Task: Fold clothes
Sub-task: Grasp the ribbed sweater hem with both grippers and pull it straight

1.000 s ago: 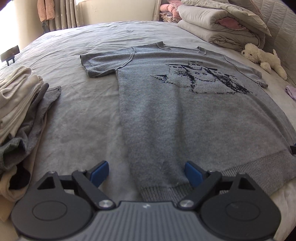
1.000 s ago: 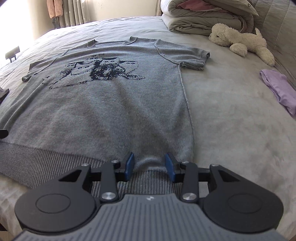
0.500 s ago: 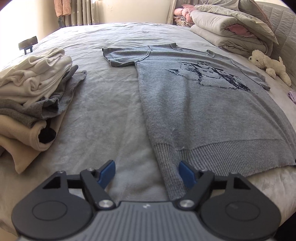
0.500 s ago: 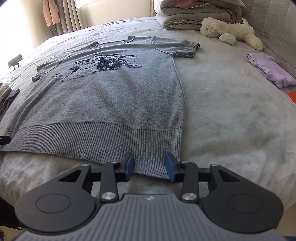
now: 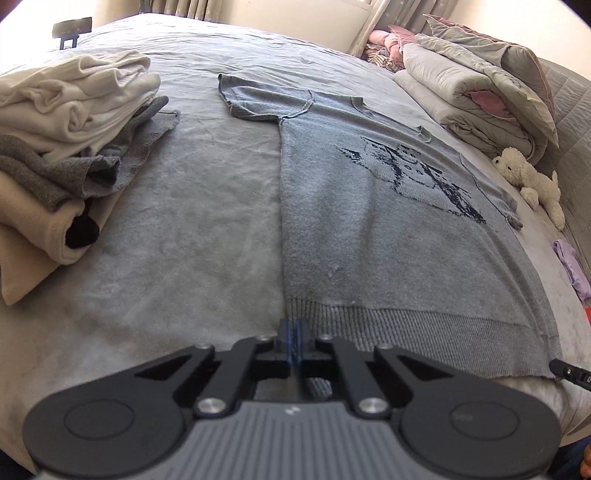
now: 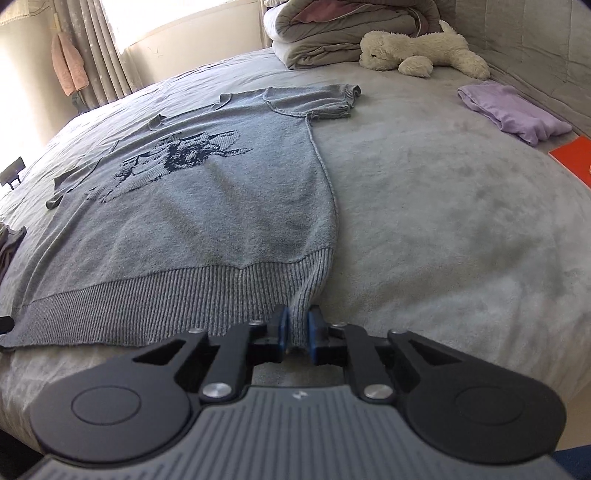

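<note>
Grey bed (image 6: 461,229) — sunlit curtained window (image 6: 155,22) behind, quilted headboard (image 6: 535,40).

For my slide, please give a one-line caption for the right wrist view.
Right gripper closing on the hem corner of a grey sweater spread on a bed.

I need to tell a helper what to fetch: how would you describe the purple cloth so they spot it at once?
Start at the big grey bed and look to its far right side, near the quilted headboard. The purple cloth lies folded there, just below the white plush dog. It is the only purple thing on the bed.
</note>
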A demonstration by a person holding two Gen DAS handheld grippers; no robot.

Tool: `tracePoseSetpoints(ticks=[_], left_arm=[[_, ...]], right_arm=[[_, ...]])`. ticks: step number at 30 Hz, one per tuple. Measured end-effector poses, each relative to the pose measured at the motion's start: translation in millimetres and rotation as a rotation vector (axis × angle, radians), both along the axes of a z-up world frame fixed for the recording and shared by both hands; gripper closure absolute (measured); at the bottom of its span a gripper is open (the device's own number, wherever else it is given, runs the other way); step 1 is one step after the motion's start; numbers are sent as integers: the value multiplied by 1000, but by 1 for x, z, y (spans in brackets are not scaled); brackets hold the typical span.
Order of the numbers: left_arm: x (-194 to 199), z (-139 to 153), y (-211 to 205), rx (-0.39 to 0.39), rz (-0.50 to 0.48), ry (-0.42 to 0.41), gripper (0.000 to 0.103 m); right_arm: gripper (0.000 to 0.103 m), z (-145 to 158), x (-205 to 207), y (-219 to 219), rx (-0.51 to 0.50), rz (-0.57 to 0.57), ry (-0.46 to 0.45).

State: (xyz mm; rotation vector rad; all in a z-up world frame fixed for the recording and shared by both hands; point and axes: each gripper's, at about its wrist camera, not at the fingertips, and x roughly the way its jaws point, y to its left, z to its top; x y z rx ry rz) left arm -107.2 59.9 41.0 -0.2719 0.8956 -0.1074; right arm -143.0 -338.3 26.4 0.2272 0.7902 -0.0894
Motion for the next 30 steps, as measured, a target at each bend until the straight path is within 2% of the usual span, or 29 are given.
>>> tracePoseSetpoints(ticks=[6, 8, 12, 16, 17, 18, 19, 20, 21, 22, 23, 24, 30], left_arm=[[-14, 22, 4, -19, -10, -40, 102], [-18, 27, 6, -25, -20, -59, 102], [-14, 19, 4, 17, -20, -30, 102], [-13, 23, 5, 17, -27, -47, 102], [-13, 24, 6, 23, -23, -45, 102], [-12, 25, 6, 29, -18, -43, 101], [-11, 25, 8, 30, -1, -36, 98], [-9, 25, 11, 21, 7, -31, 94], [-8, 26, 14, 3, 15, -31, 89], [-7, 28, 16, -8, 22, -37, 81], [-6, 32, 17, -8, 26, -57, 76], [-5, 36, 17, -7, 29, -78, 67], [19, 50, 4, 45, 17, -154, 59]], right_arm=[[95, 20, -20, 3, -31, 0, -91], [96, 20, -25, 6, -23, 2, -85], [96, 7, -13, 7, -48, -18, -12], [94, 12, -10, -4, 11, -65, -34], [92, 13, -9, -8, 38, -82, -32], [85, 13, -7, -12, 65, -98, -29], [83, 14, -5, -16, 92, -115, -26], [77, 14, -4, -20, 120, -132, -23], [61, 16, -3, -24, 142, -143, -28], [55, 17, -1, -27, 158, -150, -37], [53, 20, 3, -28, 157, -149, -39], [53, 23, 7, -29, 154, -147, -41], [53, 44, 41, -44, 159, -140, -50]])
